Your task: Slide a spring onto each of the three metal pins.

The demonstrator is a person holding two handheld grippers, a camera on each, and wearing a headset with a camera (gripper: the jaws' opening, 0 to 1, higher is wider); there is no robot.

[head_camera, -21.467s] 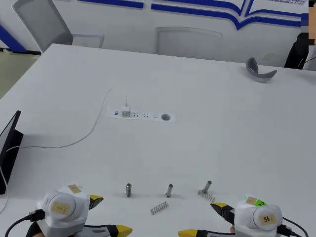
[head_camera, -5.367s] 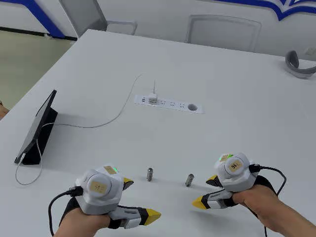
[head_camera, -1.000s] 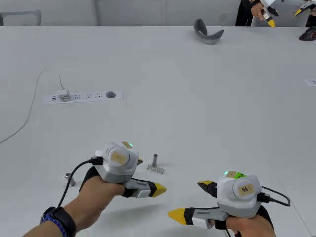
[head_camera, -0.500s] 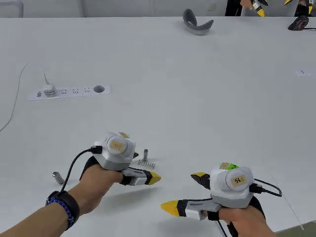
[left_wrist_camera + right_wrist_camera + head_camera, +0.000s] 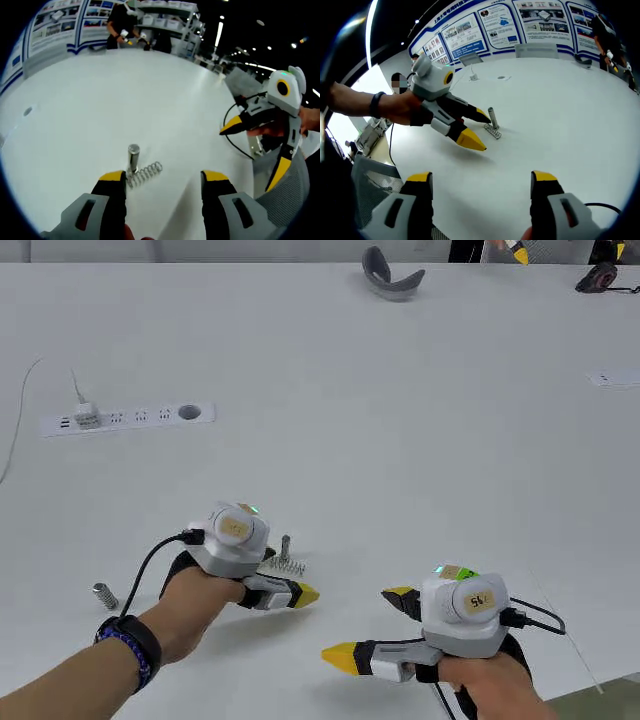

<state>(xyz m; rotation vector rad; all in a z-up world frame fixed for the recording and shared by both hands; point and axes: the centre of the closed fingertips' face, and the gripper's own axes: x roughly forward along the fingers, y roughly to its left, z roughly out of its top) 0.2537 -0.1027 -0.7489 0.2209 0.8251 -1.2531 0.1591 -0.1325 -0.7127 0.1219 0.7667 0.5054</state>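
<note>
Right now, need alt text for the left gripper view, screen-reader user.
A short upright metal pin stands bare on the white table, with a loose spring lying at its base, just ahead of the open, yellow-tipped left tongs. At the right, a hand holds the right tongs, also open.

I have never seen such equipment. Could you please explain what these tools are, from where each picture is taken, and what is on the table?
A person holds a hand tool with two yellow-tipped jaws in each hand. One picture comes from a camera on the person's head; the two round ones come from cameras on the tools. The left gripper and right gripper are both open and hold nothing. On the white table a bare metal pin stands, with a loose spring lying at its foot. Farther left in the head view, another pin seems to wear a spring already.
</note>
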